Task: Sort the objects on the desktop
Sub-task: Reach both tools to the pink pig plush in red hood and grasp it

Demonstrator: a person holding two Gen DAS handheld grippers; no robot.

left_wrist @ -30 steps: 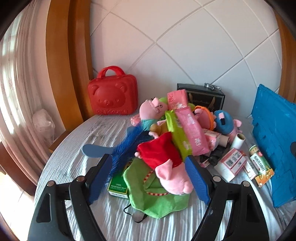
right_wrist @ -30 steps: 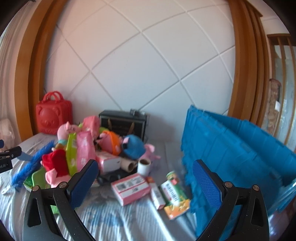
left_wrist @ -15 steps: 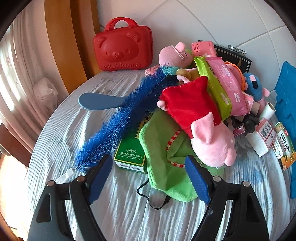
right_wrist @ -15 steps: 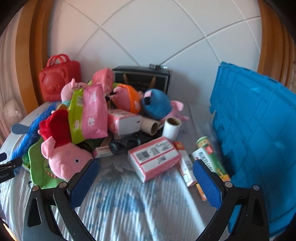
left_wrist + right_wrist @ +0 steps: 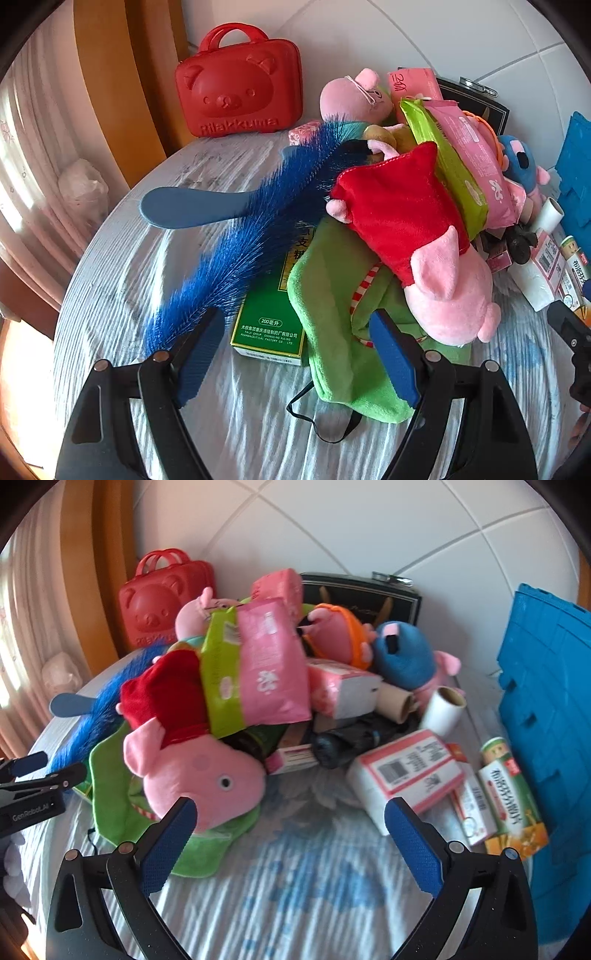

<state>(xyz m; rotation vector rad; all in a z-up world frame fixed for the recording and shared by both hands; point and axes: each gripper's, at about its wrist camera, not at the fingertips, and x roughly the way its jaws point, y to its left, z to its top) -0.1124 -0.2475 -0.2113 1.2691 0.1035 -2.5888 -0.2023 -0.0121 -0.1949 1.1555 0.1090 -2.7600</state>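
My left claw (image 5: 297, 354) hangs wide open over the table (image 5: 122, 266), nothing between its blue pads (image 5: 393, 363). Just ahead of it, between the two fingers, lie the green box (image 5: 271, 325) and the lower end of the green cloth (image 5: 332, 295), whose black cord loops toward me. The tip of the blue feather brush (image 5: 251, 236) sits just beside my left-hand pad, its flat handle pointing toward the table's left edge. On the cloth, just past my right-hand pad, rests the pink pig plush (image 5: 443, 280) in its red dress.

My right claw (image 5: 288, 843) is spread open too, gripping nothing, over a bare patch of the striped table cover. The pig plush's snout lies just beyond its left-hand pad, and the white and pink box (image 5: 410, 771) lies just past its right-hand pad, beside two narrow cartons (image 5: 506, 794) near the table's right edge. Against that edge stands the blue crate (image 5: 550, 716).

Farther in, the heap rises: a pink and green wipes pack (image 5: 258, 672) leaning on the plush, cardboard tubes, a white roll (image 5: 445, 709), an orange plush (image 5: 336, 635) and a blue plush (image 5: 402, 657). At the table's far edge, against the white wall, stand a black box (image 5: 369, 594) and the red bear case (image 5: 240, 85) at the far left corner.
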